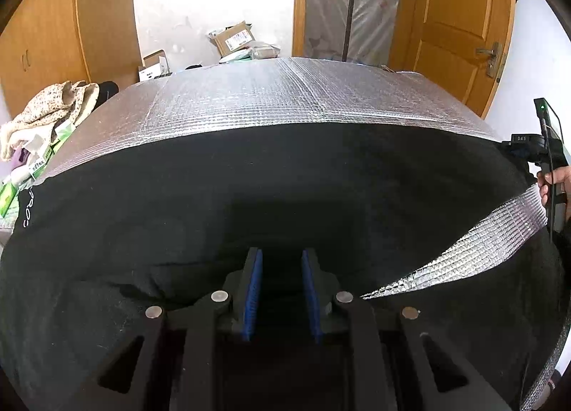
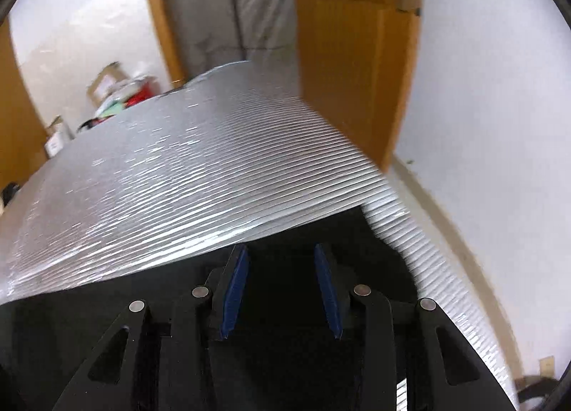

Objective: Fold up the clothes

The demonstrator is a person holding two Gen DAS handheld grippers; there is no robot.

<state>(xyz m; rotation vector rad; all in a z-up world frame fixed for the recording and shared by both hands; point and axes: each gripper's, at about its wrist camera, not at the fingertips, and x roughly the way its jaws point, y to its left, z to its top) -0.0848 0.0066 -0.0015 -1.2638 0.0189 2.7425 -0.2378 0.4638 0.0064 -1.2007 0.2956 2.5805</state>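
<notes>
A black garment (image 1: 249,196) lies spread across the near part of a table covered with a silver quilted foil mat (image 1: 285,96), its far hem running straight across the mat and its near part dropping toward the cameras. White lettering (image 1: 26,207) shows near the garment's left edge. On its right side a strip of mat shows between two dark spreads of cloth, so the fabric there is either split or already turned over; the pictures do not settle which.

The left gripper (image 1: 282,257) sits low over the garment's near middle, its blue pads parted with dark cloth between and beneath them; no fold is visibly pinched. The right gripper (image 2: 282,250) hovers at the garment's right end, just short of the hem, likewise spread with nothing clamped. That view is blurred.

The cloth looks soft, limp and light, likely a knit that sags and bunches when lifted and may slide on the slick foil. The best holds would be at hems or corners, both ends lifted together to keep an edge straight.
</notes>
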